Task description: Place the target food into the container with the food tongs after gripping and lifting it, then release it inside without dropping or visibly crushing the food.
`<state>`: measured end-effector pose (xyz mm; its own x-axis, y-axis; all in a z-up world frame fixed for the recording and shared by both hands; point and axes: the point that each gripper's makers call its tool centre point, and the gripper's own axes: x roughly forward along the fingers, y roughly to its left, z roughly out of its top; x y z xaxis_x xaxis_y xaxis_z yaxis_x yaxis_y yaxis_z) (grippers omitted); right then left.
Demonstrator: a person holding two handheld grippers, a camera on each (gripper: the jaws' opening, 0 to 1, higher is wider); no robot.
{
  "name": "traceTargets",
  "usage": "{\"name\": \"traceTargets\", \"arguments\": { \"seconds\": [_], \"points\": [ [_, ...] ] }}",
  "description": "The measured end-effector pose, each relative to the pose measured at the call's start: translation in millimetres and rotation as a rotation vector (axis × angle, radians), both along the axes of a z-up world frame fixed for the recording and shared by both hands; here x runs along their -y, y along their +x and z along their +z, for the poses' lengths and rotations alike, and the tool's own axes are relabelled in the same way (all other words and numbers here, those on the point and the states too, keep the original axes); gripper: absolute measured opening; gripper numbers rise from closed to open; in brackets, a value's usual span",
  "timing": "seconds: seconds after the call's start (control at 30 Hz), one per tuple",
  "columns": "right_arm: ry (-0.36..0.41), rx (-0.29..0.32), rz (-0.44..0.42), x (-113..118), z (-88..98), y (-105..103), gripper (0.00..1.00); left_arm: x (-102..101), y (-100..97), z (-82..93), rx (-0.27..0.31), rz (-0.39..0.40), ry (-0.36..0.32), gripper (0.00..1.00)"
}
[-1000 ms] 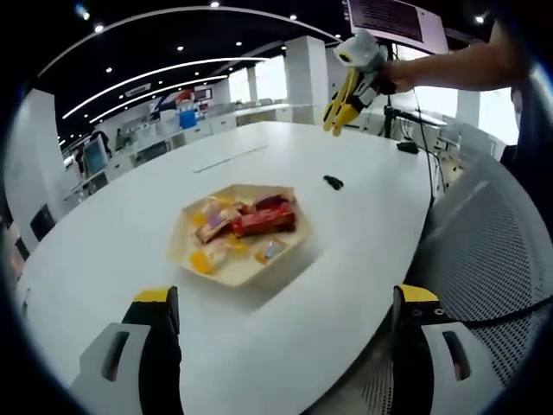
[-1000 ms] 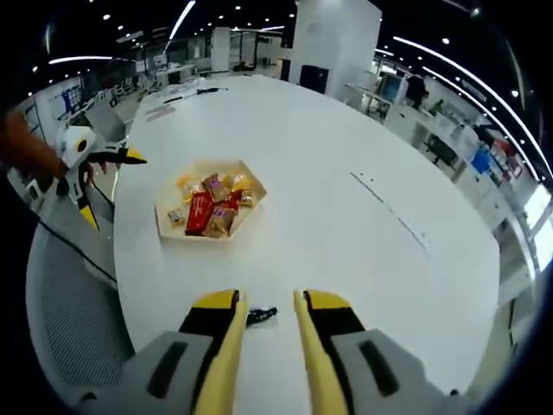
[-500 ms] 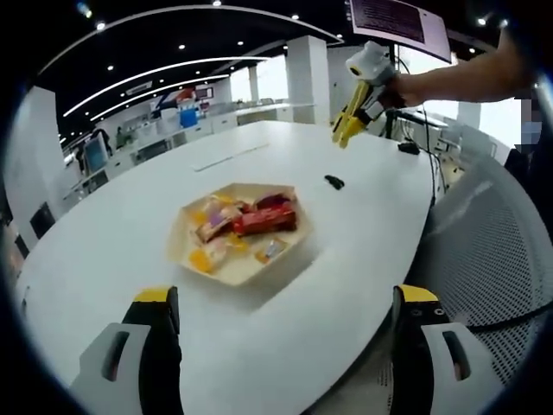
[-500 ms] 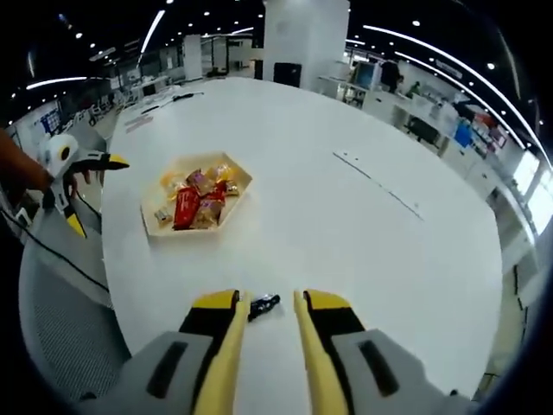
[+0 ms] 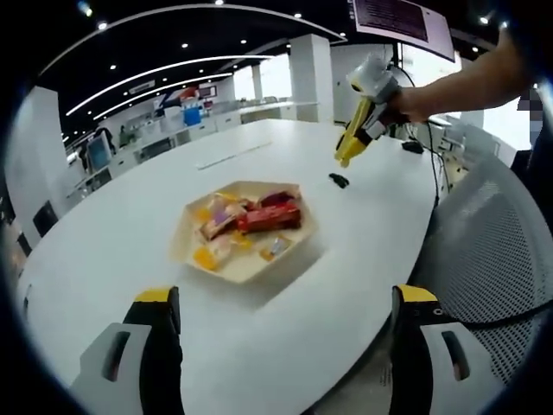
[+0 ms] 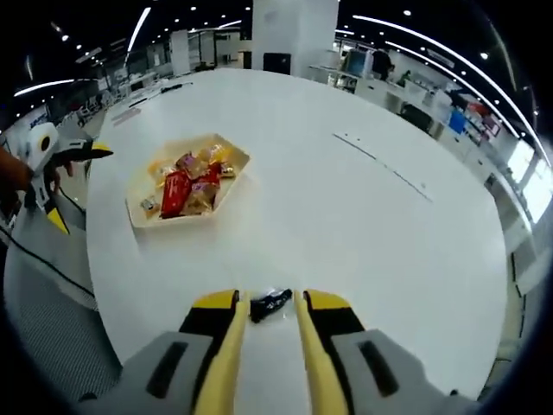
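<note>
I'm in the approach step: my right tool hangs over the small black object on the white worktop, jaws close together with only a narrow gap, nothing held. I judge that black thing to be the food tongs, though it's too small to be sure. My left tool sits low at the worktop's near edge, jaws spread wide, empty. The snacks, a red packet among them, lie in the pale hexagonal tray, well apart from the black object. Next I must straddle it squarely and close gently. Packet lettering is too small to read.
</note>
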<state>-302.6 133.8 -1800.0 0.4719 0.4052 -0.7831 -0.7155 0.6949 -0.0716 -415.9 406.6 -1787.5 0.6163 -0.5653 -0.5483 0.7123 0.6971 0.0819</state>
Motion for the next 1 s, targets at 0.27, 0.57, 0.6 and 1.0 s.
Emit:
{"name": "traceTargets", "arguments": {
  "seconds": [0.27, 0.57, 0.6, 1.0],
  "points": [
    [-0.014, -0.034, -0.014, 3, -16.7, 1, 0.29, -4, 3.4, 0.7, -0.003, 0.037, -0.010, 0.98],
    [-0.014, -0.050, -0.010, -6, -24.5, -7, 0.29, -3, 2.8, 0.4, 0.001, 0.032, 0.002, 0.97],
    [-0.012, -0.055, -0.013, -6, -23.5, -7, 0.29, -4, 3.3, 0.6, 0.004, 0.035, 0.003, 0.96],
    [-0.012, -0.063, -0.055, -7, -25.1, -3, 0.29, -7, 2.4, -2.5, 0.012, 0.026, 0.059, 0.95]
  ]
}}
